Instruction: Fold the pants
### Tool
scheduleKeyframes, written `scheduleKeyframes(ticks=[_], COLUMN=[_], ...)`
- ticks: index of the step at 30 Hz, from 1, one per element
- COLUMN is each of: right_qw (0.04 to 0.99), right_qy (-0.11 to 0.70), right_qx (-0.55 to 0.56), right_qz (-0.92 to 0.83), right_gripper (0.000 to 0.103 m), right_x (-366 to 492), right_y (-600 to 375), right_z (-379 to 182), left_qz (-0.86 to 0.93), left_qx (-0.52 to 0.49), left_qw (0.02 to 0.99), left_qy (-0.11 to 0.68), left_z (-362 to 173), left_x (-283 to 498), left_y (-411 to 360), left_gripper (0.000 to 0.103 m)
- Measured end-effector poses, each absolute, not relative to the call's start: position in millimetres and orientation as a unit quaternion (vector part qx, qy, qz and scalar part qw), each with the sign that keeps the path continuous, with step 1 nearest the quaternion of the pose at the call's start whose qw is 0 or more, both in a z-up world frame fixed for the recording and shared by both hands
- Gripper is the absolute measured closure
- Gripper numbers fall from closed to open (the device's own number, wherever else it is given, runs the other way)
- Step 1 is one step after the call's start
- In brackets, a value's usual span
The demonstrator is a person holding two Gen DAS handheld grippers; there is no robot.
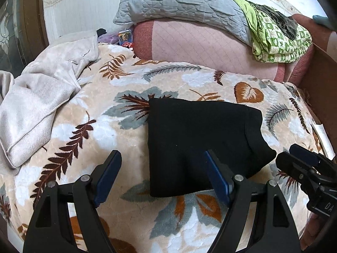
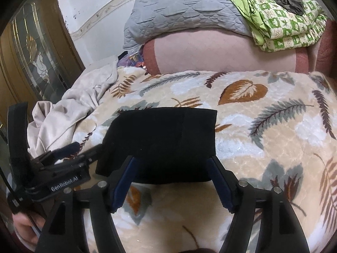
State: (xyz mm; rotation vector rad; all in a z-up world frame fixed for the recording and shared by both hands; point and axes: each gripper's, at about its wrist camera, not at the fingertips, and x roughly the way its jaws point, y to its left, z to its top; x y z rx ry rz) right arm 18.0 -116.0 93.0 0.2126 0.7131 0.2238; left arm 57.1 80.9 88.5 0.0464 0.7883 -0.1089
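Both tools stand wide and empty: the left tool (image 1: pixel 162 175) and the right tool (image 2: pixel 171 181) hover over the near edge of the black pants (image 1: pixel 200 143), a compact folded square on the leaf-print blanket (image 1: pixel 88 109), likely finished.

Small colourful items (image 1: pixel 124 39) behind the pink bolster (image 1: pixel 202 48) too small to identify; their lower parts hidden

A home bedroom. A bed is covered by a plush leaf-patterned blanket (image 1: pixel 88 109). At its head, folded quilts are stacked: a pink one (image 2: pixel 221 52), a grey one (image 2: pixel 179 10) and a green patterned one (image 2: pixel 288 29). A wooden door with decorative glass (image 2: pixel 35 63) stands beside the white wall.
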Motion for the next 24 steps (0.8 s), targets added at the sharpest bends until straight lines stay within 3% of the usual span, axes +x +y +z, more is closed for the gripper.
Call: scheduleKeyframes(ticks=[24], right_qw=[0.923], right_qy=[0.361], right_qx=[0.094], right_qz=[0.092], right_gripper=[0.026], right_x=[47.0], right_y=[-99.7], right_z=[79.0], left_qz=[-0.066], left_qx=[-0.011], left_qw=[0.918], left_qy=[0.391], left_z=[69.2], left_x=[79.3], left_y=[92.0], left_gripper=[0.02])
